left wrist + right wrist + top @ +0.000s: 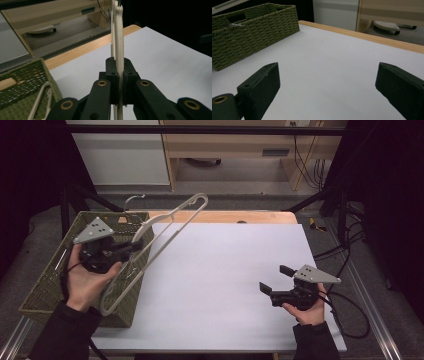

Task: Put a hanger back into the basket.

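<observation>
A white plastic hanger [170, 227] with a metal hook [132, 199] hangs tilted above the green woven basket [50, 285] at the table's left. My left gripper [135, 247] is shut on it near the neck. In the left gripper view the hanger [119, 37] stands edge-on, pinched between the two black jaws of my left gripper [119, 68]. At the right, my right gripper [274, 279] hovers low over the white sheet [225, 270], open and pointing left. Between its wide-apart fingers [262, 82] there is nothing but the sheet.
The basket [249, 37] stands at the sheet's left edge, and a pale hanger arm [40, 100] lies inside it. A wooden table edge [225, 216] runs along the back. Behind it are cabinets and cables on the floor. Black frame bars flank the table.
</observation>
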A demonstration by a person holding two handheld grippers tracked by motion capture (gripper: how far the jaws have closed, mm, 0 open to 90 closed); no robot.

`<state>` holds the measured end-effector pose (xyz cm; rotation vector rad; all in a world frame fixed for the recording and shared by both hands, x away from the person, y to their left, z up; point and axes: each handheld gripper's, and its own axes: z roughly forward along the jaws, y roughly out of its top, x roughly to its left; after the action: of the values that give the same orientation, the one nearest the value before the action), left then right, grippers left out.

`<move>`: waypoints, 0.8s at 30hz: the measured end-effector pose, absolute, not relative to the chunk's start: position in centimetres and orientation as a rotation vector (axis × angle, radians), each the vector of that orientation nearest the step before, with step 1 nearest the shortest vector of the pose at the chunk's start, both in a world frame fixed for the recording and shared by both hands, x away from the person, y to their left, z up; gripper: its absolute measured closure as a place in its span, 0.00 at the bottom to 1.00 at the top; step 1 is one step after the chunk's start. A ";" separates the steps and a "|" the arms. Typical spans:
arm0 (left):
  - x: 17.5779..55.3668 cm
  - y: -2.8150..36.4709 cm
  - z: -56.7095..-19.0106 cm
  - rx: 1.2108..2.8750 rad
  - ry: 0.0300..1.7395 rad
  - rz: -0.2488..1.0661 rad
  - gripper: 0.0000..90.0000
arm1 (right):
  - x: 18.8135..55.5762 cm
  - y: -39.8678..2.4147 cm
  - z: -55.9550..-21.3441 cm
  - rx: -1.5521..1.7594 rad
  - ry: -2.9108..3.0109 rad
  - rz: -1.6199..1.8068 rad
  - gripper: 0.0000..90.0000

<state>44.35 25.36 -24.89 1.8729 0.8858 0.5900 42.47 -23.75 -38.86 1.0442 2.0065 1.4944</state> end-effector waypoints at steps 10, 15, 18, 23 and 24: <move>45.2 30.6 -23.3 1.839 0.918 0.624 0.96 | 42.2 -24.3 -38.6 1.058 1.990 1.502 0.04; 46.1 32.6 -23.8 1.864 0.940 0.677 0.96 | 42.2 -24.6 -38.6 1.055 1.985 1.496 0.04; 46.5 33.8 -24.2 1.875 0.952 0.704 0.96 | 42.1 -24.6 -38.6 1.058 1.987 1.491 0.04; 47.2 35.6 -25.3 1.910 0.964 0.735 0.96 | 42.1 -24.6 -38.7 1.054 1.993 1.488 0.03; 47.3 36.0 -25.5 1.919 0.970 0.742 0.96 | 42.1 -24.6 -38.7 1.056 1.991 1.488 0.03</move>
<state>47.34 35.99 -25.53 1.9191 0.9700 0.7420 42.05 -24.60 -38.67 1.0560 1.9911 1.4877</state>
